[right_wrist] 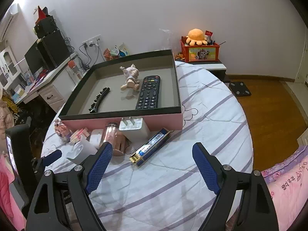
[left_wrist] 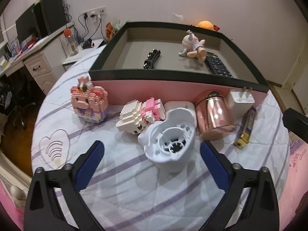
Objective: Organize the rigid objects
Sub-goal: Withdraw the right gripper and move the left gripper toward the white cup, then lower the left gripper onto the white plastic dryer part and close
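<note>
The box (right_wrist: 123,120), pink-walled with a black rim, sits open on the quilt (right_wrist: 173,182). Inside it lie a remote (right_wrist: 148,93) toward its right side, a figurine (right_wrist: 130,77) just left of the remote's far end, and a curved black track (right_wrist: 99,100) toward the box's left side.

Along the box's near wall, outside it, stands a row: a pink brick toy (left_wrist: 88,101) at the left end, then a white-and-pink brick toy (left_wrist: 140,115) on its side, a white case (left_wrist: 180,105), a rose-gold jar (left_wrist: 213,115), a white charger (left_wrist: 240,100) leaning on the wall, and a harmonica (left_wrist: 245,127) angled away from the box's right part. A white plastic part (left_wrist: 171,136) lies in front of the case, nearer than the row.

The left gripper (left_wrist: 152,154) hangs over the quilt on the near side of the box, jaws spread wide with the white part between them, untouched. The right gripper (right_wrist: 152,161) is likewise spread, empty, just short of the harmonica.
</note>
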Available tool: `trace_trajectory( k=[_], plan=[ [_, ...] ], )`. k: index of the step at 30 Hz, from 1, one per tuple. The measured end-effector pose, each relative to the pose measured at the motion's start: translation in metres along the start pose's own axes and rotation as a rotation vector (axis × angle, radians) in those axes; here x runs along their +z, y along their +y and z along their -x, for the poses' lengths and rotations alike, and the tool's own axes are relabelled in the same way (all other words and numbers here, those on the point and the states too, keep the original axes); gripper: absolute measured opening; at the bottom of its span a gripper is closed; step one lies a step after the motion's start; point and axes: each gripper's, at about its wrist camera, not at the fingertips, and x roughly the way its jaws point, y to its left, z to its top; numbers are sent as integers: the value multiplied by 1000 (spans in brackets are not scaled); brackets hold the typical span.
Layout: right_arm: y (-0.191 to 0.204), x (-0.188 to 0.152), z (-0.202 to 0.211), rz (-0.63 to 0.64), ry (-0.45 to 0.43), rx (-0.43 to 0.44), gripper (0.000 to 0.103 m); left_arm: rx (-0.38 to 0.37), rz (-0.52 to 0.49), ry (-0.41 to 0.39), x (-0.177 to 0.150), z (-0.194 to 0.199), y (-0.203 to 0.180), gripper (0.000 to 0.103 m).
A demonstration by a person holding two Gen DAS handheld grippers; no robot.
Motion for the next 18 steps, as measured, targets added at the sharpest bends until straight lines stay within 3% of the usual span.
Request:
trace_trajectory(
  k=[4,8,13,18],
  plan=[
    [-3,1,-9,-6,18,-2,86,-49,21,26,1,-15,1,87],
    [-4,2,-15,-8,27,-5,86,-52,-1,19,1,-17,-3,75],
    [-6,2,-17,-13,33,-7,86,-101,21,12,2,-16,4,75],
    [-4,1,-17,-11,34,-4,86,-102,23,12,-2,-10,6,75]
  ],
)
